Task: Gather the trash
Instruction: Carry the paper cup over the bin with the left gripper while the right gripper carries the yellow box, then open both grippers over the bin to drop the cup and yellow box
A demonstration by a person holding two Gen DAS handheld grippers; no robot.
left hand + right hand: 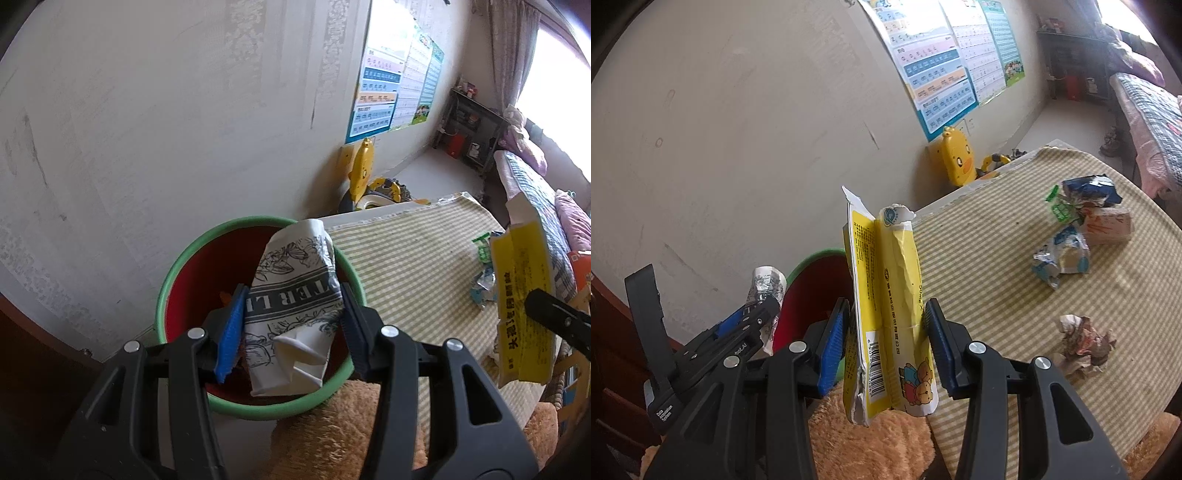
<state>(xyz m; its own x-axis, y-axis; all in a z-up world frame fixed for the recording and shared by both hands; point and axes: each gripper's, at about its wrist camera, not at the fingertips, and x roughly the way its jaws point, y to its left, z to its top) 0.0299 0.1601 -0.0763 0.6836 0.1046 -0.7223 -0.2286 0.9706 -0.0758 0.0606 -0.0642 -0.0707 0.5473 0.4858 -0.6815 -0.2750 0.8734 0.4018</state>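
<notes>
My left gripper (290,328) is shut on a crushed white paper cup (295,306) with black flower print, held over the mouth of a red bin with a green rim (173,273). My right gripper (884,347) is shut on a flattened yellow carton (890,306), which stands upright beside the bin (809,291). The same carton (524,295) shows at the right of the left wrist view, and the cup (768,288) with the left gripper (753,314) shows at the left of the right wrist view.
A table with a green striped cloth (1015,295) carries crumpled wrappers (1063,254), a blue packet (1089,188) and a crumpled paper ball (1086,339). A brown plush toy (868,439) lies below the grippers. A yellow duck toy (956,155) stands by the wall; a bed (1148,107) lies far right.
</notes>
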